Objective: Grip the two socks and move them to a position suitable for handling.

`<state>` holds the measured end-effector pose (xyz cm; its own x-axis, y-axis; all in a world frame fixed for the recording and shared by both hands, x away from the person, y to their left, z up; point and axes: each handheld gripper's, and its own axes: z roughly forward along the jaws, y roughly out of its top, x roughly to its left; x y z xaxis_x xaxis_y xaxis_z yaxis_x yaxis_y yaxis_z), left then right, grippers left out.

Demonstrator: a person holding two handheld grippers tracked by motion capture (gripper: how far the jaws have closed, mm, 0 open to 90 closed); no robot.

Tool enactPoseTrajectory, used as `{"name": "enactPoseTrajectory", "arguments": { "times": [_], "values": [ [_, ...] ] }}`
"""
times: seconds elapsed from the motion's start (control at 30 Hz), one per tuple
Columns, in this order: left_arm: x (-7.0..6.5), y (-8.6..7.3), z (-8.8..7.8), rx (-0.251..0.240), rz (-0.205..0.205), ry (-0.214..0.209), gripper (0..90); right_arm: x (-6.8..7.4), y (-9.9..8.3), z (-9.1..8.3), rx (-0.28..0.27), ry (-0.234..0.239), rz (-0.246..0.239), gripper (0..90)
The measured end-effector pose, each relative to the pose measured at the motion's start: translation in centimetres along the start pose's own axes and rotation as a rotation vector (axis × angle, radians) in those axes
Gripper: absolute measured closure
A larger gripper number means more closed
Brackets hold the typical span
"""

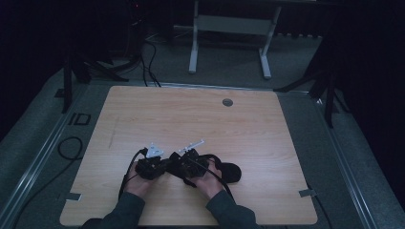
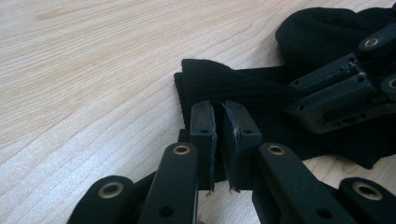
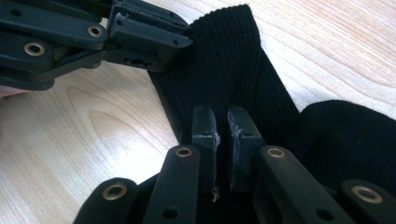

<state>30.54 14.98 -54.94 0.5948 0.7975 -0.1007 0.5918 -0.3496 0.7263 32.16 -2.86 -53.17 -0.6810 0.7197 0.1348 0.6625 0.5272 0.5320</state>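
Item: one black ribbed knit sock (image 2: 243, 88), lying flat on your desk (image 1: 191, 119) near its front edge, a little right of centre, its bulkier end bunched toward your right. Left gripper (image 2: 218, 140): jaws drawn narrow, a thin gap between the pads, set at the sock's ribbed cuff edge; whether cloth sits between the pads you cannot tell from its own view. Right gripper (image 3: 223, 140): jaws likewise narrow, standing over the ribbed cloth, with dark knit visible in the slot between them; a firm pinch cannot be confirmed. Each gripper shows in the other's view, close by and resting against the sock. From above, both grippers (image 1: 153, 164) (image 1: 191, 164) meet just beside each other over the sock's left end, your hands (image 1: 138, 183) behind them, dark sleeves (image 1: 126, 212) entering from the bottom. Desk: light wood grain, a round grommet (image 1: 227, 102) near the far edge. Surroundings: grey floor (image 1: 229, 57), cables (image 1: 71, 148), a white frame's legs (image 1: 229, 43) beyond the desk
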Motion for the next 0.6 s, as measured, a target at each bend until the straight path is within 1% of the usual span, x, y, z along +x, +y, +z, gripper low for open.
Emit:
{"name": "enactPoseTrajectory", "arguments": {
  "times": [0.13,0.33,0.37,0.4,0.47,0.5,0.6],
  "values": [
    [0.0,0.0,0.0,0.003,0.000,0.003,83.3,0.0,-0.1,0.1,0.007,0.004,-0.008,83.2],
    [-0.1,0.0,0.2,0.027,0.006,0.015,84.9,0.1,-0.1,0.3,0.016,0.014,-0.014,82.8],
    [-0.1,0.0,0.3,0.032,0.011,0.019,85.7,0.1,-0.1,0.4,0.021,0.020,-0.025,82.2],
    [-0.1,0.0,0.3,0.032,0.011,0.019,86.3,0.2,-0.2,0.4,0.025,0.023,-0.031,81.2],
    [-0.2,0.0,0.4,0.036,0.014,0.027,87.0,0.2,-0.2,0.2,0.024,0.036,-0.037,75.8],
    [-0.3,0.0,0.4,0.038,0.016,0.027,87.2,0.2,-0.1,0.1,0.021,0.046,-0.045,71.8],
    [-0.3,0.0,0.4,0.038,0.014,0.025,87.3,0.3,-0.1,-0.7,0.000,0.054,-0.060,67.3]
  ]
}}
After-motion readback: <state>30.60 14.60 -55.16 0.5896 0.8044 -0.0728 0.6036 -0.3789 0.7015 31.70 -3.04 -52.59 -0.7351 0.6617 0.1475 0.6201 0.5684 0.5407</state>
